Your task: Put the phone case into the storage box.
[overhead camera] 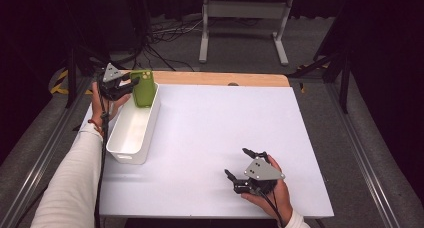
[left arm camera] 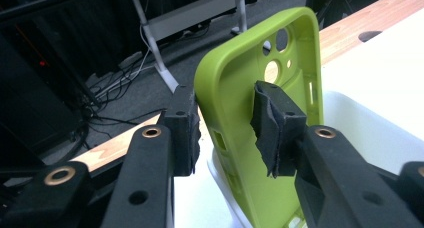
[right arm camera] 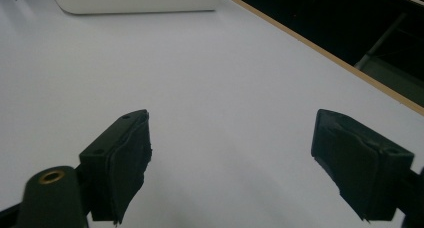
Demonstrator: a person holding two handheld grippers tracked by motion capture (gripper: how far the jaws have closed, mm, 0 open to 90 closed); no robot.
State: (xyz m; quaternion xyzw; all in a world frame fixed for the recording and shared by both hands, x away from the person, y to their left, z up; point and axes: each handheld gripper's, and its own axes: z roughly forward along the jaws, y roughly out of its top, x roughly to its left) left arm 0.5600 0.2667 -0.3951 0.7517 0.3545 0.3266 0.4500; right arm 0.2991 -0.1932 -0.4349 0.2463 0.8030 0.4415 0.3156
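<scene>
A green phone case [overhead camera: 144,88] stands upright at the far end of a white bin [overhead camera: 131,138], leaning on its end wall. My left gripper [overhead camera: 131,83] is right beside the case on its left. In the left gripper view one side edge of the case [left arm camera: 235,83] lies between the pads [left arm camera: 186,133] of the left gripper [left arm camera: 227,128]. A gap shows beside the right pad, so the jaws stand open around that edge. My right gripper [overhead camera: 236,162] rests low over the white table top [overhead camera: 210,118] at the front right. There the right gripper [right arm camera: 230,148] is wide open with nothing between its pads.
The white bin [right arm camera: 135,0] lies far from the right gripper. A wooden strip [overhead camera: 220,78] runs along the table's back edge. Behind it are a white frame [overhead camera: 245,18] and cables on the floor. Dark stands flank the table on both sides.
</scene>
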